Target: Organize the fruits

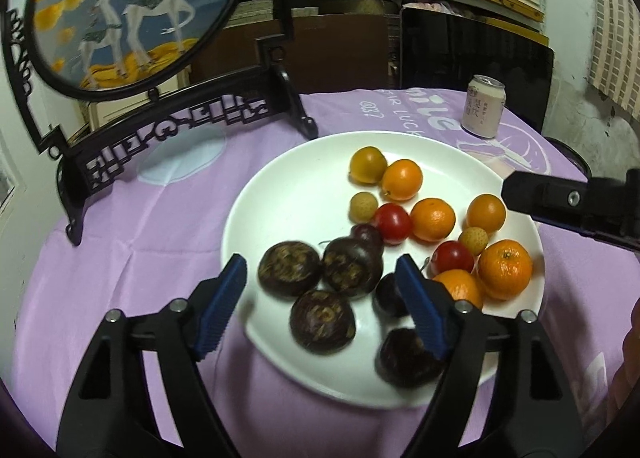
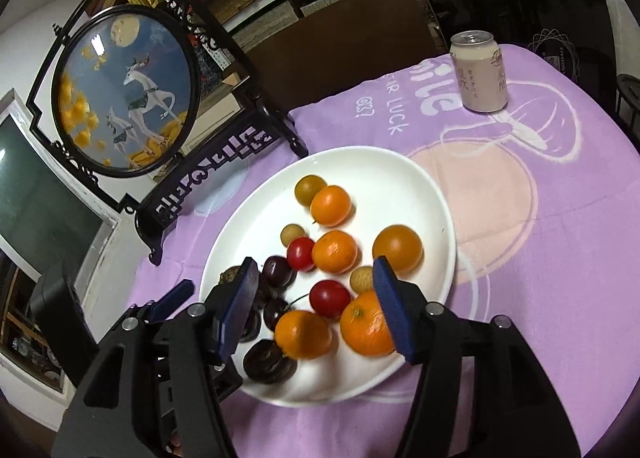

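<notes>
Plate at centre of the tabletop, bearing water chestnuts and cherries on its left half and oranges and tomatoes on its right; framed screen behind-left, can behind-right.

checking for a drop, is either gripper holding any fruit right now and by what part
Nothing is held. The left gripper and the right gripper both hang open over the plate, and the fruit lies loose on it, no pad pressing any piece.

Left claw and right claw both tilted downward, jaws apart, empty.
</notes>
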`<act>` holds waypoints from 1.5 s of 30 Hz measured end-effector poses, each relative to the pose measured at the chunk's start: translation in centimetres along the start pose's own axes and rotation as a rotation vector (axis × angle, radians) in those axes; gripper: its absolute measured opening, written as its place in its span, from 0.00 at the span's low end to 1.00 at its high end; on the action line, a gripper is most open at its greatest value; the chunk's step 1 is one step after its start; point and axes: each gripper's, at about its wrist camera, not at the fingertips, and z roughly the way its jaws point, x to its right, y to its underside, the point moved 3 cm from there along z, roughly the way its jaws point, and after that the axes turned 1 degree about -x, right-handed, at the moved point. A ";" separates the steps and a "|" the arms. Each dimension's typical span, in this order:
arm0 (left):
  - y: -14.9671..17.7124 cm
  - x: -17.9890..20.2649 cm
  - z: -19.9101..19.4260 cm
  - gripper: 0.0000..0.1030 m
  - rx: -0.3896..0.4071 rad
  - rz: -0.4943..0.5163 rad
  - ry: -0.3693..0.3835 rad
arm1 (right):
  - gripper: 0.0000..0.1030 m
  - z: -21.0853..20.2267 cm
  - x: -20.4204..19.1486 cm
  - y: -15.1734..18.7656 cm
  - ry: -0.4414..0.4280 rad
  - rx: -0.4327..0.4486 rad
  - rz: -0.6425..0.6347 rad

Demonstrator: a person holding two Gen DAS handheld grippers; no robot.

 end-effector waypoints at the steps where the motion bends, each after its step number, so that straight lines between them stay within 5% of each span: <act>1: 0.2 -0.1 -0.3 0.81 0.002 -0.006 -0.003 | 0.59 -0.1 -0.2 0.1 0.004 0.000 -0.003; 17: 6.3 -1.5 -7.5 0.94 0.012 -0.020 -0.059 | 0.61 -5.5 -0.1 7.4 0.153 0.046 -0.065; 28: 9.5 -1.2 -11.5 0.98 0.023 0.002 -0.043 | 0.89 -8.9 -1.0 12.0 0.237 0.137 -0.154; 45: 9.4 -1.0 -12.7 0.98 0.039 -0.001 -0.005 | 0.89 -9.1 -1.3 12.6 0.230 0.120 -0.170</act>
